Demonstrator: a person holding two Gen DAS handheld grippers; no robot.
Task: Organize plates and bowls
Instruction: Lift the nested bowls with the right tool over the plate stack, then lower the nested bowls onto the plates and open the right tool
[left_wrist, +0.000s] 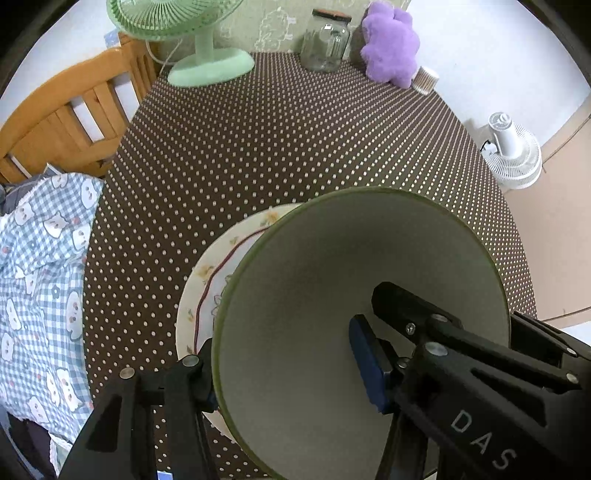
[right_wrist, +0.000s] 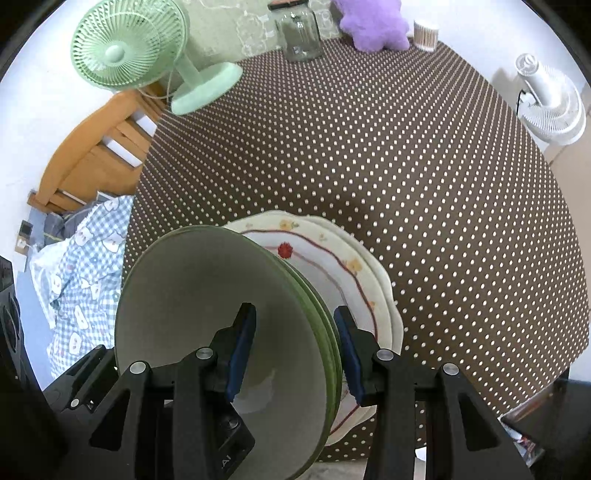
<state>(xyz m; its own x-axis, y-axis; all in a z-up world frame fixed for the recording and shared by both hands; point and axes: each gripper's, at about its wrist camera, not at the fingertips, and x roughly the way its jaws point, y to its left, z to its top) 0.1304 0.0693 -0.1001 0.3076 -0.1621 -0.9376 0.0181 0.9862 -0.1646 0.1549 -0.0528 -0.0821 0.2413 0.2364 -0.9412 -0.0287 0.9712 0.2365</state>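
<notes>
A nested stack of green bowls (left_wrist: 351, 251) (right_wrist: 192, 288) hangs tilted over a pile of cream floral plates (left_wrist: 207, 280) (right_wrist: 354, 266) on the brown dotted tablecloth (left_wrist: 295, 147). My left gripper (left_wrist: 280, 350) is shut on the bowls' left wall, with one finger outside the rim and the blue pad inside. My right gripper (right_wrist: 295, 332) is shut on the opposite wall, with the layered green rims between its blue pads. Whether the bowls touch the plates is hidden.
At the table's far edge stand a green desk fan (left_wrist: 199, 55), a glass jar (left_wrist: 325, 44), a purple plush toy (left_wrist: 388, 40) and a small cup of swabs (left_wrist: 424, 79). To the left are a wooden chair (left_wrist: 74, 107) and checked cloth (left_wrist: 40, 277); a white fan (left_wrist: 513, 151) stands on the floor at right.
</notes>
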